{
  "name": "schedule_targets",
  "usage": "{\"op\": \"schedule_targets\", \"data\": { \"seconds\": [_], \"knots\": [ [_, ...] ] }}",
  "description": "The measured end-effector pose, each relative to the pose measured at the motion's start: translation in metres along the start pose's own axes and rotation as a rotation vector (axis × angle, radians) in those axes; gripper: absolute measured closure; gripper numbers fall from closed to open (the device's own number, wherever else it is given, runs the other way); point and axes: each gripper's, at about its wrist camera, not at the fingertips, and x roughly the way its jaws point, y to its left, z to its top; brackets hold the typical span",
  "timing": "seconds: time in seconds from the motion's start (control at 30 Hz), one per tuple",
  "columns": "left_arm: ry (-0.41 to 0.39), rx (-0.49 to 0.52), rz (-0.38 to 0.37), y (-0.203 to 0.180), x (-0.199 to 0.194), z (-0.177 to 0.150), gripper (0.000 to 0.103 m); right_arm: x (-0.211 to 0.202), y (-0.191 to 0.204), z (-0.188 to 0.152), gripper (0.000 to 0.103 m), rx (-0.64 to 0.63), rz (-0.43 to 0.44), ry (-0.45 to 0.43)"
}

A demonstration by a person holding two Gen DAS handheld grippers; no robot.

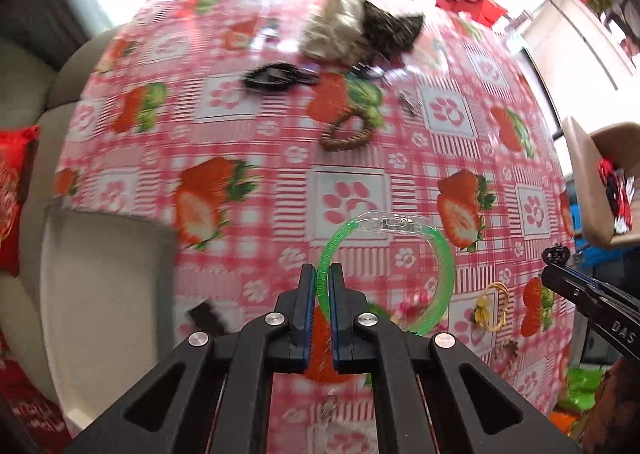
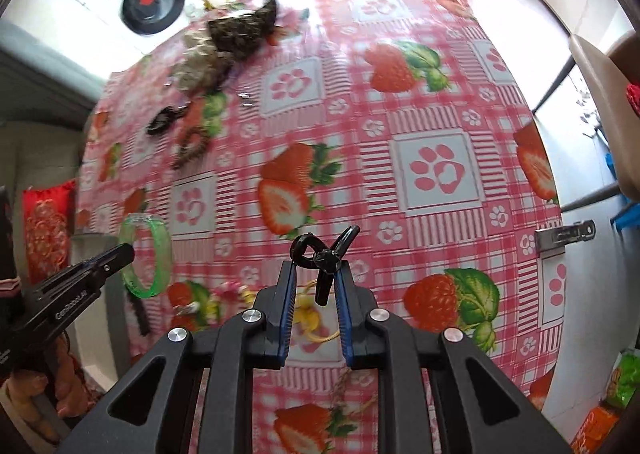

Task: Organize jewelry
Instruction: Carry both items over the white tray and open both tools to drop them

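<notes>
A translucent green plastic bangle with a clear clasp section [image 1: 400, 254] is held above the table, pinched by its band between the blue-padded jaws of the left gripper [image 1: 322, 286], which are closed almost fully on the thin rim. The rest of the ring hangs free to the right of the jaws, clear of the cloth; an edge grip of this kind is judged to suit a thin hoop that offers nothing else to seize.

A small black looped ornament, seemingly a bow-shaped hair tie or clip [image 2: 322, 258], is clamped at the tips of the right gripper [image 2: 316, 278], whose jaws are drawn close together on it. Its loops stand up above the fingertips.

Both pieces appear to be lifted off the pink checked tablecloth printed with strawberries and paw marks [image 2: 436, 170], probably for carrying to a storage place, though no box or tray can be made out.

Still lying on the cloth are a yellow corded bracelet [image 1: 494, 306], a brown beaded ring-shaped bracelet [image 1: 348, 134], a black oval hair clip [image 1: 276, 78] and a heap of grey and dark patterned fabric [image 1: 360, 28] at the far side. A beige cushioned seat [image 1: 108, 294] is seen beside the table.
</notes>
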Motion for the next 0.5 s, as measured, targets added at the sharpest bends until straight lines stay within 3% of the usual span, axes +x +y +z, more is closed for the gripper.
{"op": "schedule_targets", "data": {
  "seconds": [0.17,0.5],
  "knots": [
    [-0.028,-0.094,0.035,0.055,-0.029,-0.033,0.09,-0.008,0.043,-0.006,0.082,-0.097,0.049,0.005],
    [-0.009,-0.206,0.136,0.189,-0.035,-0.066,0.09,0.024,0.204,-0.025,0.082,-0.277,0.237,0.034]
  ]
}}
